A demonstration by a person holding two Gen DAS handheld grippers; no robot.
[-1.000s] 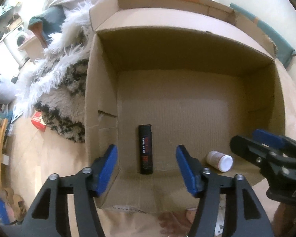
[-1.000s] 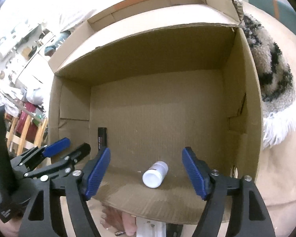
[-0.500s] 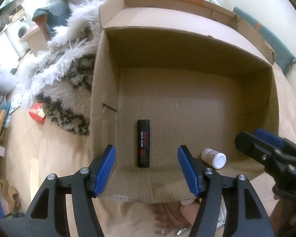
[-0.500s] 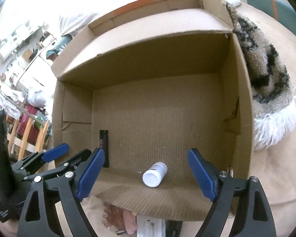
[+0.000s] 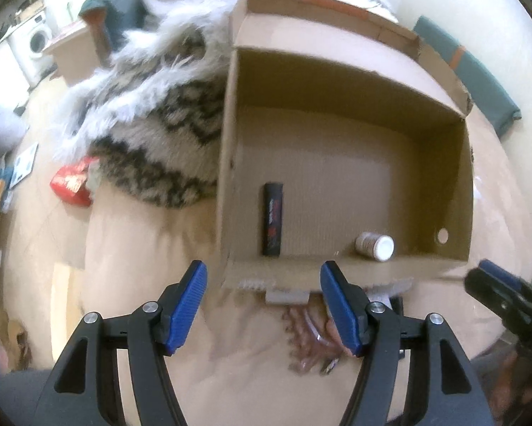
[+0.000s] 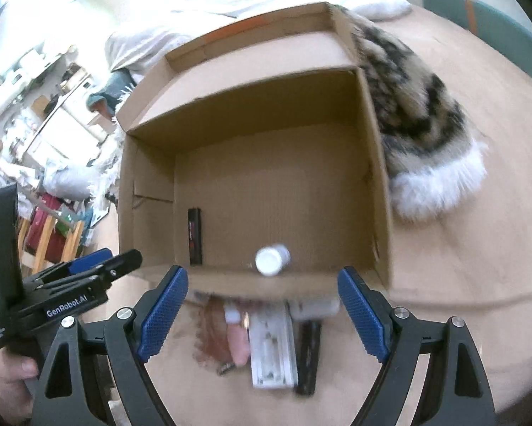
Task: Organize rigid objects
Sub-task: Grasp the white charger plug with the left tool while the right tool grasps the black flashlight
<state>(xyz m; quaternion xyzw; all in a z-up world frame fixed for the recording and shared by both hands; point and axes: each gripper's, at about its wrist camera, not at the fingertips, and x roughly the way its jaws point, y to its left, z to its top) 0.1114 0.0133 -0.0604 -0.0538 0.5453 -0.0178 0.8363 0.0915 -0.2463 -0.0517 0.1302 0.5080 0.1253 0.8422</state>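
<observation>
left wrist view shows a cardboard box (image 5: 227,163) sitting on the tan bed cover. two things are already in it: a black lighter (image 5: 273,218) lies flat near the left wall, and a small white bottle (image 5: 375,245) lies on its side by the near wall, well apart from the lighter. so part of the tidy job looks done.

more things wait just outside the box by the near edge. in the right wrist view there is a white flat case (image 6: 271,349) and a black stick (image 6: 308,356) beside it. these still need to go in, i think.

the left gripper (image 5: 263,306) is wide and holds nothing. the right gripper (image 6: 262,314) is wide too, with nothing in it, above the things outside. a fluffy blanket (image 6: 415,113) lies beside the box.
</observation>
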